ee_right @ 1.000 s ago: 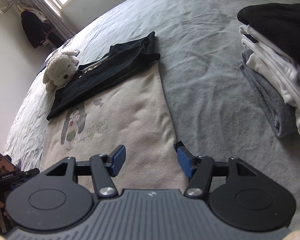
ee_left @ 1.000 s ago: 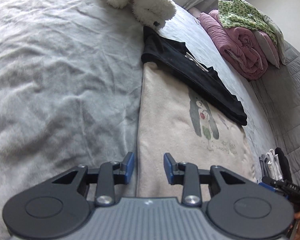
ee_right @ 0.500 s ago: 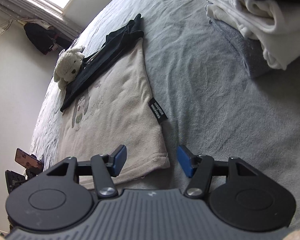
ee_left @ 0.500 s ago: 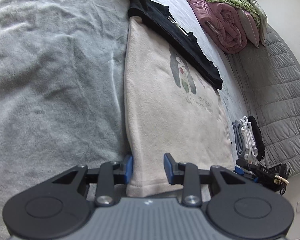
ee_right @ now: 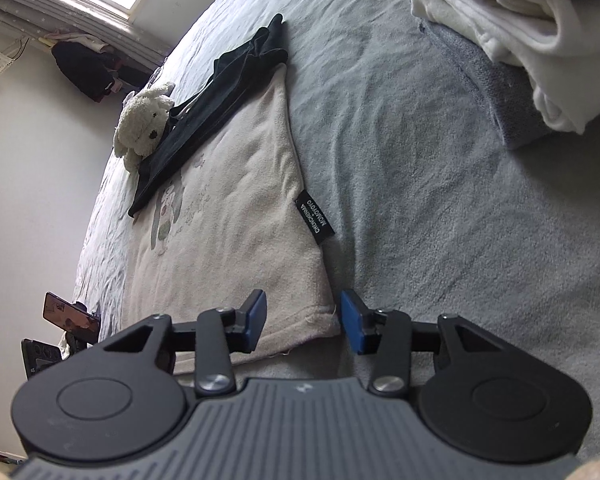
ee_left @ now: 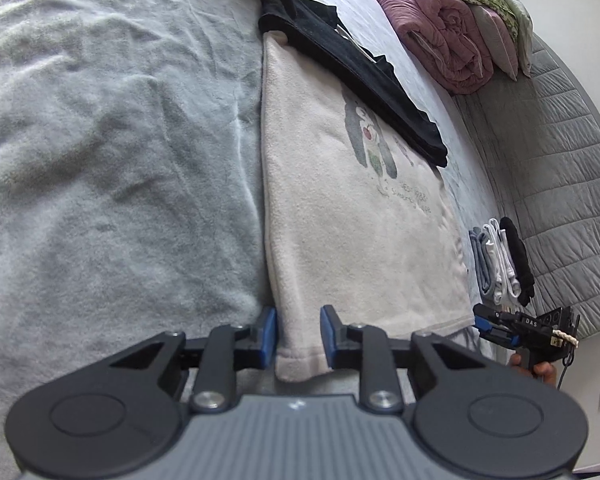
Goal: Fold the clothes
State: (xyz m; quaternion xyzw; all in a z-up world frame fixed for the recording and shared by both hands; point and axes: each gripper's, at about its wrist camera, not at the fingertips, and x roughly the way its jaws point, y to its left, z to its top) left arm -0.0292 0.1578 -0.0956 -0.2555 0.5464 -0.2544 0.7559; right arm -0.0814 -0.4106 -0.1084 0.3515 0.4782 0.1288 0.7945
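Cream sweater flat on grey bed, black garment across its far end. Left gripper and right gripper spread wide, each straddling a near corner (nothing pinched). Bite both corners deep and evenly, then lift together.

Cream fleece garment flat on bed, seemingly folded.

Sweatshirt: flat on the bed
Trousers: across its far end
Folded pile: to its right
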